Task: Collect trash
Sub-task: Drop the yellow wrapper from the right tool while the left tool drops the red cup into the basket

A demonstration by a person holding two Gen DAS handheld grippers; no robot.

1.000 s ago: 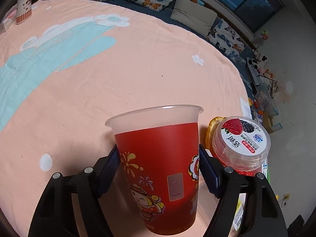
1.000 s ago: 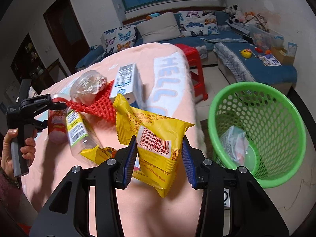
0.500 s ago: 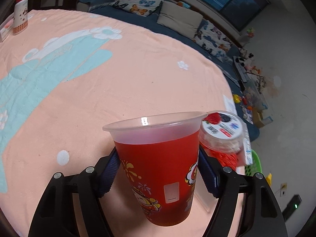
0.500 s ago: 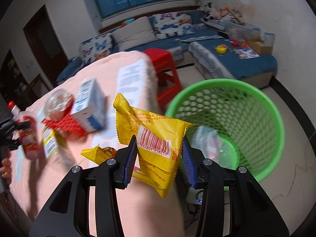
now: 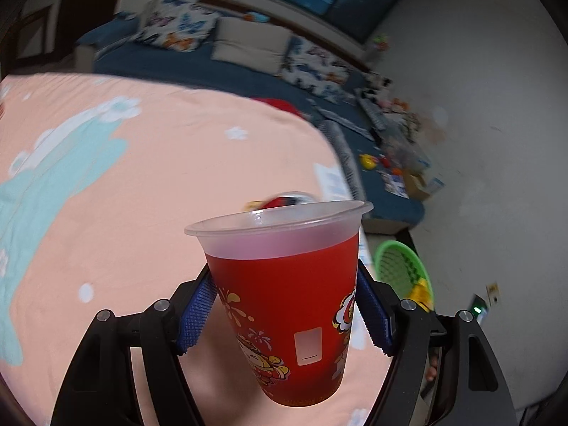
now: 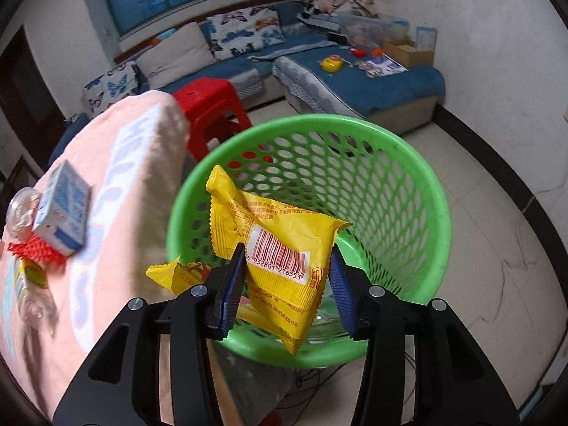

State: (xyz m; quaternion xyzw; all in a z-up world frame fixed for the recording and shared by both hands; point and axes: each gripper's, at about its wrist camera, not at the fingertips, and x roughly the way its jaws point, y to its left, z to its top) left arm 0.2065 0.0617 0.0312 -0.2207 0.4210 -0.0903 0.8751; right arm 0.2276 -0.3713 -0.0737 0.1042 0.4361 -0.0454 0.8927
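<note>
The left claw [image 5: 284,314] is clamped on a red cup [image 5: 284,305] above the desk [image 5: 142,195]. The right claw [image 6: 287,284] has just been opening; a yellow snack bag [image 6: 280,248] sits loosely between its pads over the green basket [image 6: 408,184], the carton [image 6: 62,209] at nine o'clock.

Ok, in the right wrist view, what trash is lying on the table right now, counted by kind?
Blue and white carton: 1
Red mesh net: 1
Clear plastic container: 1
Bottle with yellow label, blurred: 1
Total: 4
</note>
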